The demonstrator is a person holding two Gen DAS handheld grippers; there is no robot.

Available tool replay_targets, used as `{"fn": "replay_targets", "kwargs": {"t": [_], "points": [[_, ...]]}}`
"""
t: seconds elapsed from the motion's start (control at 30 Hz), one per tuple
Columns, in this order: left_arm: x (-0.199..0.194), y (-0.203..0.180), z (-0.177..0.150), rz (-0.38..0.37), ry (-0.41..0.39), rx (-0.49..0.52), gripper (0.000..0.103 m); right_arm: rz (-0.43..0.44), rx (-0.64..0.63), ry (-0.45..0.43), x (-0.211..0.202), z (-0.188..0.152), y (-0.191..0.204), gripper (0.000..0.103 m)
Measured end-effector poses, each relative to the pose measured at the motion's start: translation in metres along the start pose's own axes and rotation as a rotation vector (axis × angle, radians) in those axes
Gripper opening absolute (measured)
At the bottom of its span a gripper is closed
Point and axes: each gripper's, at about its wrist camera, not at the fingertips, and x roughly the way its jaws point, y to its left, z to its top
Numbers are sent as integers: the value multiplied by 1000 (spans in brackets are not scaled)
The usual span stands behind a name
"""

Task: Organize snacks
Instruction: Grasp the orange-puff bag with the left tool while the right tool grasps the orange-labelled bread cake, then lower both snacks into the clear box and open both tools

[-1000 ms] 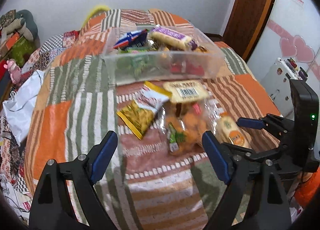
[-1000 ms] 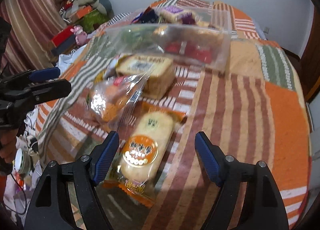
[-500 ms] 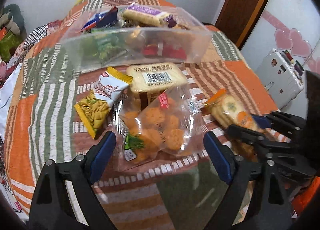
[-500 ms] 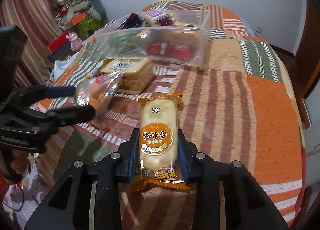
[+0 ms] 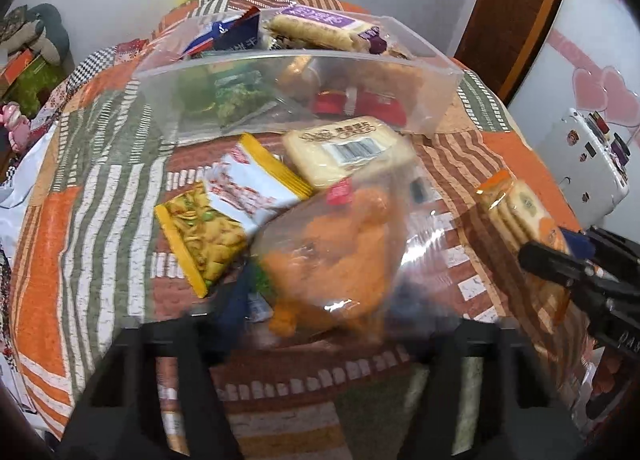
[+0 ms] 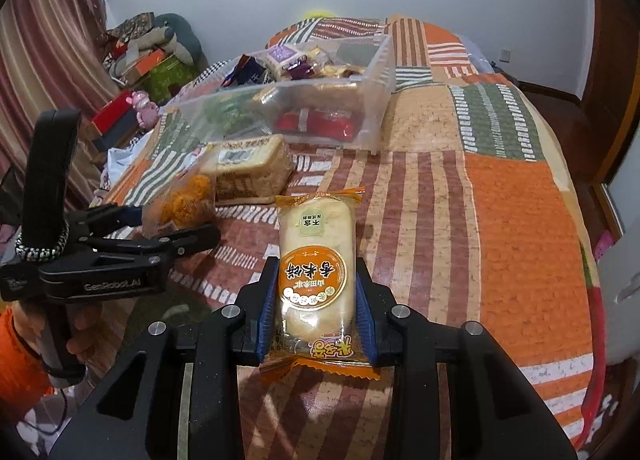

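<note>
My right gripper (image 6: 316, 300) is shut on an orange rice-cracker pack (image 6: 316, 260) and holds it above the patchwork bedspread; it also shows in the left wrist view (image 5: 524, 216). My left gripper (image 5: 324, 300) is closed around a clear bag of orange puffs (image 5: 336, 248), seen from the side in the right wrist view (image 6: 184, 200). A clear plastic bin (image 5: 436, 100) with several snacks stands behind. A wafer pack with a barcode (image 5: 348, 148) and a yellow-edged snack bag (image 5: 224, 216) lie in front of the bin.
The bed's far right half (image 6: 500, 180) is bare quilt. Boxes and soft toys (image 6: 152, 56) are piled at the left wall. A white appliance (image 5: 588, 164) stands to the right of the bed.
My left gripper has closed on the bag of orange puffs and lifted it. My right gripper has raised the rice-cracker pack higher and pulled back from the bin.
</note>
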Motion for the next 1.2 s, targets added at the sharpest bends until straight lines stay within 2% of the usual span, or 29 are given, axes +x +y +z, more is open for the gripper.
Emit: {"fn": "replay_targets", "kwargs": {"t": [0.2, 0.43, 1.0, 1.2], "points": [[-25, -1, -1, 4, -57, 57, 53, 4, 0, -31, -5, 10, 1, 31], [-47, 1, 11, -24, -117, 49, 53, 8, 8, -87, -14, 29, -1, 31], [-69, 27, 82, -36, -251, -25, 53, 11, -12, -202, -16, 82, -1, 31], [-62, 34, 107, 6, -282, -1, 53, 13, -12, -216, -5, 100, -2, 31]]}}
